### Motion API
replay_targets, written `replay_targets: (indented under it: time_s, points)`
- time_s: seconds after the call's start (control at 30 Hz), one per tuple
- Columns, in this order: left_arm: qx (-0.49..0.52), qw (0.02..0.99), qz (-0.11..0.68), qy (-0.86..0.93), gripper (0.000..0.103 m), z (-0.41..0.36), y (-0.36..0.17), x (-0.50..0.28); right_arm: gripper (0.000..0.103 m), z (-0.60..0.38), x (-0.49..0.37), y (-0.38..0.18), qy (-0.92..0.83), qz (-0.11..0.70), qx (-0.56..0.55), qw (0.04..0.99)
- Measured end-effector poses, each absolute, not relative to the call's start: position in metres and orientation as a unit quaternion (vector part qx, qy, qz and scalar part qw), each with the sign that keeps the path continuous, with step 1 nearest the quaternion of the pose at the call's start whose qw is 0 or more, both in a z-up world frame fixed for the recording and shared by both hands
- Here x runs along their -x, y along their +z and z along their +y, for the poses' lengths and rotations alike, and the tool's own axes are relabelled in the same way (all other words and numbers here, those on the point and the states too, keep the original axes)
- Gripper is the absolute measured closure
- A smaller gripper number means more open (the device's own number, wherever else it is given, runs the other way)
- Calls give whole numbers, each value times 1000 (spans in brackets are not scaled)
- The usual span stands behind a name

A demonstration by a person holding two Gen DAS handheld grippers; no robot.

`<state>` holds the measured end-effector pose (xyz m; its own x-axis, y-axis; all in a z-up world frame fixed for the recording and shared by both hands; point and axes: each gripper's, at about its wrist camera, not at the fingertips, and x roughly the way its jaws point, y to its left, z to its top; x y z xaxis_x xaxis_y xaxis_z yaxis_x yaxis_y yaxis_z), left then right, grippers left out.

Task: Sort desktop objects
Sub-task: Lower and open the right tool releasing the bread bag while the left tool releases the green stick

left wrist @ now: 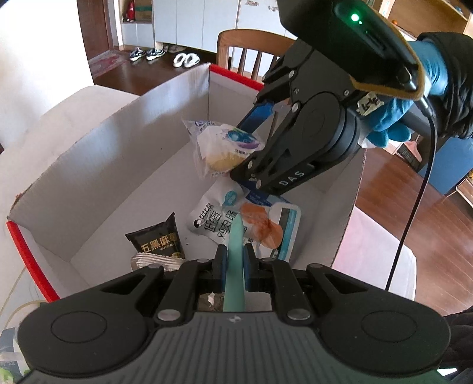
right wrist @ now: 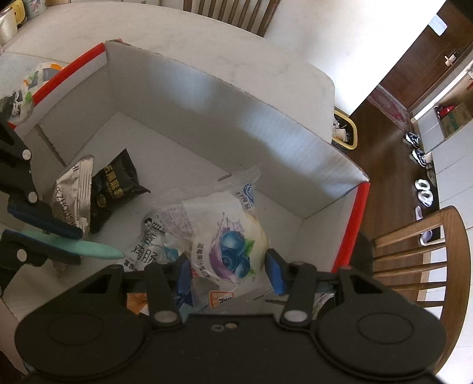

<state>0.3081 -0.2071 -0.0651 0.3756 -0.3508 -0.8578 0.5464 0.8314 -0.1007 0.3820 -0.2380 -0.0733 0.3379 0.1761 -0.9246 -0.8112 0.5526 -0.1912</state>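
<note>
Both grippers over the box (right wrist: 207, 97): right gripper (right wrist: 227, 265) clamps the blueberry bun (right wrist: 227, 236), left gripper (left wrist: 235, 267) pinches a teal stick (left wrist: 235, 265), so next, I reckon, fingers part to drop them in.

Floor (right wrist: 381, 153) — dark brown wood planks, glossy, brightly sunlit in patches. Desk (right wrist: 236, 56): white top with rounded corners. Wooden chair (right wrist: 419, 265) with spindle back stands beside the desk. White cabinets (left wrist: 189, 20) line the far wall — shoes (left wrist: 147, 53) and slippers (left wrist: 186, 60) lie before them. A patterned rug (right wrist: 390, 109) lies near a dark door (right wrist: 437, 50).
</note>
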Motion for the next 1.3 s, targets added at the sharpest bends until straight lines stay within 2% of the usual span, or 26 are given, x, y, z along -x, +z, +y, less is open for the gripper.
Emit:
replay_targets:
  time_s: [0.33, 0.57, 0.73, 1.3]
  points:
    - [-95, 816, 503, -269, 93, -203, -70, -310, 52, -238, -381, -74, 331, 473, 336, 745]
    - [-101, 818, 498, -269, 93, -203, -67, -307, 43, -243, -378, -66, 328, 467, 328, 753]
    - [-105, 823, 493, -264, 92, -203, -62, -303, 42, -248, -374, -58, 325, 462, 324, 759]
    - [-97, 847, 453, -260, 92, -190, -22, -267, 39, -264, -336, -15, 340, 436, 281, 784]
